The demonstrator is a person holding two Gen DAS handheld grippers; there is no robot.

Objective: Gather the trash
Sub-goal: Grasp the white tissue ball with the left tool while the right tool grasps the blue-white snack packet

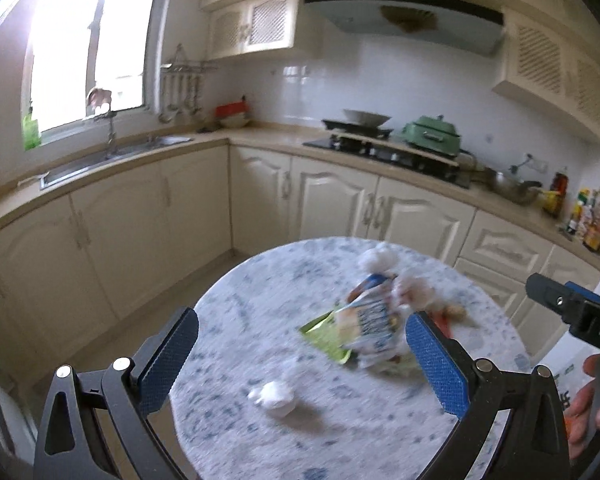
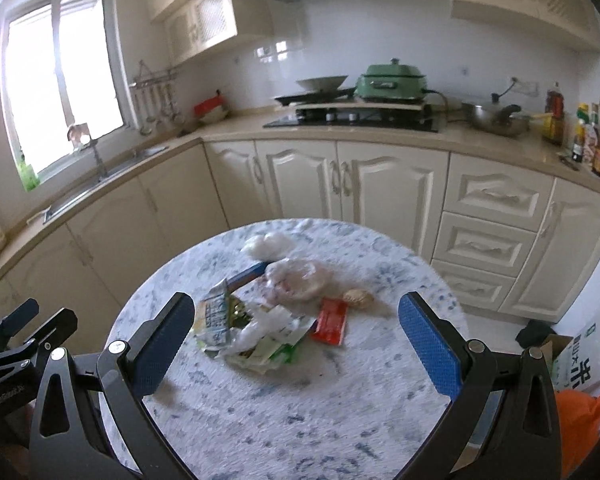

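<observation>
1. Blue-and-white speckled round table (image 2: 300,420) fills the lower middle of both views; all trash sits on it, none picked up.
2. Left gripper (image 1: 302,356) hovers over the near table edge, jaws spread wide, blue pads (image 1: 168,360) holding nothing.
3. Right gripper (image 2: 296,344) likewise gapes wide and empty above the table, pads either side of the pile in frame but not touching it.
4. Wrapper pile (image 2: 252,332), centre of right view: blue-white snack packet (image 2: 216,316), crumpled white plastic, green wrapper (image 2: 284,350), all overlapping.
5. Red sachet (image 2: 330,320) lies just right of the pile, touching its edge.
6. Clear plastic bag (image 2: 296,280) sits behind the pile; small brown lump (image 2: 358,298) is just right of it.
7. White wad (image 2: 266,245) lies at the far side of the table, upper centre.
8. Left view, blurred: another white crumpled wad (image 1: 274,396) sits alone at lower centre, apart from the pile (image 1: 372,328).
9. Right gripper's body (image 1: 572,304) pokes in at the right edge of the left view, with a hand (image 1: 588,408) below it.
10. Orange bag (image 2: 584,420) sits in the lower right corner of the right view, off the table.
11. Background: cream cabinets, green pot (image 2: 392,82) on the stove, upper centre.
</observation>
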